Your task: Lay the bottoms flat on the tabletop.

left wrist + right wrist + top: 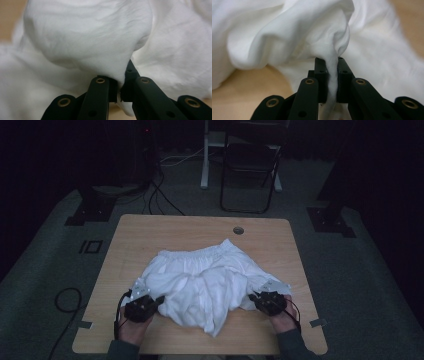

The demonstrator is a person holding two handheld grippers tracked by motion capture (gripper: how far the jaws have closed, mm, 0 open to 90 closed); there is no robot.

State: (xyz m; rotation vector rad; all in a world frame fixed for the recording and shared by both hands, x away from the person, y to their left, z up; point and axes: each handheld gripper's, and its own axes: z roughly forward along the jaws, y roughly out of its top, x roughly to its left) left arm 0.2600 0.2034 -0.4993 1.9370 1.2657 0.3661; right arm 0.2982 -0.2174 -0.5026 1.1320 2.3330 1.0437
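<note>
Dark room, grey carpet; a folding chair (248,167) and cables are seen at the top of the high view. Lower centre, a wooden table (150,232) is lit, with a small grommet hole (238,230) near its far edge.

White shorts (202,280) are spread in a rumpled heap across the middle of the table, elastic waistband toward the far side, loose folds bunched toward the near edge.

Left gripper (159,299), lower left of the heap: jaws are pressed together on a fold of the cloth; in the left gripper view (119,91) only a thin pinch of fabric is caught between the pads, the rest ballooning above.

Right gripper (253,296), lower right of the heap: jaws are clamped on a thicker rope of fabric, seen running down between the pads in the right gripper view (332,80).

Risks, as judged:
- The left hold looks shallow; the fold could be pulled out if the cloth is lifted or tensioned sharply.
- Several layers may be gathered in the right pinch, so the garment could be raised twisted rather than flat.
- Uneven pull between hands could drag the heap toward the near table edge.
</note>
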